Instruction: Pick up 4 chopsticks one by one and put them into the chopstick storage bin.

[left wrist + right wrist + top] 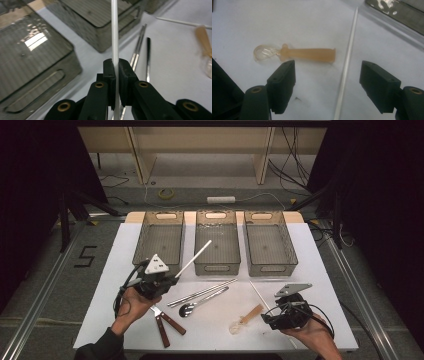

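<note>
High view: my left gripper point(172, 276) is clamped on a thin white plastic chopstick point(194, 258), lifted off the white tabletop point(125, 250). The stick slants up and away, its far tip over the middle one of three grey translucent plastic bins point(216, 242); left bin point(159, 240) and right bin point(270, 242) flank it. My right gripper point(267, 317) sits low at the tabletop's near right, jaws spread, gripping nothing. A second white chopstick point(261, 296) lies on the tabletop just beside it. Left of that lies a small spoon with an amber handle and clear bowl point(245, 318). Mid-table: a pair of metal chopsticks point(202, 292), a steel spoon point(200, 302), and two brown-handled utensils point(166, 326), probably knives; blades too small to tell.

Left gripper view: left gripper point(117, 72) pads pinch the white chopstick point(114, 32), which runs straight up between them. Middle bin point(100, 20) is behind it, left bin point(32, 57) nearer. Metal chopsticks point(138, 47) lie right of the stick.

Right gripper view: right gripper point(327, 75) wide apart, above the tabletop. The second chopstick point(347, 62) lies between the jaws, untouched. The amber spoon point(307, 54) lies just beyond the left jaw's tip, not touching it.
</note>
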Demonstrator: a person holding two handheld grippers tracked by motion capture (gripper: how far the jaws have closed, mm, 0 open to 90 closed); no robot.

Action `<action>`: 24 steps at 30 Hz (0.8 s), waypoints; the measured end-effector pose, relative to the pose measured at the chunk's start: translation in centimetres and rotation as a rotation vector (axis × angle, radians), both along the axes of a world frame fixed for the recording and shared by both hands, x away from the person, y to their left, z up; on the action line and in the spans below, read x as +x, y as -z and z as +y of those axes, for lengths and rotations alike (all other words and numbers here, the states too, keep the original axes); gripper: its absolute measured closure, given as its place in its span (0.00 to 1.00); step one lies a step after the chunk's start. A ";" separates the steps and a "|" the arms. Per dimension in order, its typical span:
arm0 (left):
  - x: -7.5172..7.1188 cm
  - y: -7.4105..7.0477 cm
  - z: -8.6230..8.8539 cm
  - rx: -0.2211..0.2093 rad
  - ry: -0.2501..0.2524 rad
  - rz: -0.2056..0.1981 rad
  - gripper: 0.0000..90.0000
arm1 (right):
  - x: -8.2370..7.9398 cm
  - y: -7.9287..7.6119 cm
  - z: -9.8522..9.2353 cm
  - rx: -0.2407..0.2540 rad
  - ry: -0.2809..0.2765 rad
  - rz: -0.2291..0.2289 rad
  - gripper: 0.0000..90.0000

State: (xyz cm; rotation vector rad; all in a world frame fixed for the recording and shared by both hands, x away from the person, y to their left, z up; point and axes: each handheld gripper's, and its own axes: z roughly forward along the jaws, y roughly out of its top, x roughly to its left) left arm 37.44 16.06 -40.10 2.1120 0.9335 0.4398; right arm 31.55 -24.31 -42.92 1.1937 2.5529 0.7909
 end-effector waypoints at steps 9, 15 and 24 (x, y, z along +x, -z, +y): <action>3.9 -1.5 2.5 -0.025 -0.136 0.001 0.94 | -0.4 0.6 -0.3 -0.001 0.015 0.010 0.30; 6.6 -1.9 3.7 -0.045 -0.200 0.016 0.94 | -0.5 1.0 -0.3 -0.004 0.010 0.016 0.30; 9.8 -2.0 4.8 -0.062 -0.258 0.029 0.94 | -0.8 1.0 -0.6 0.004 0.013 0.017 0.30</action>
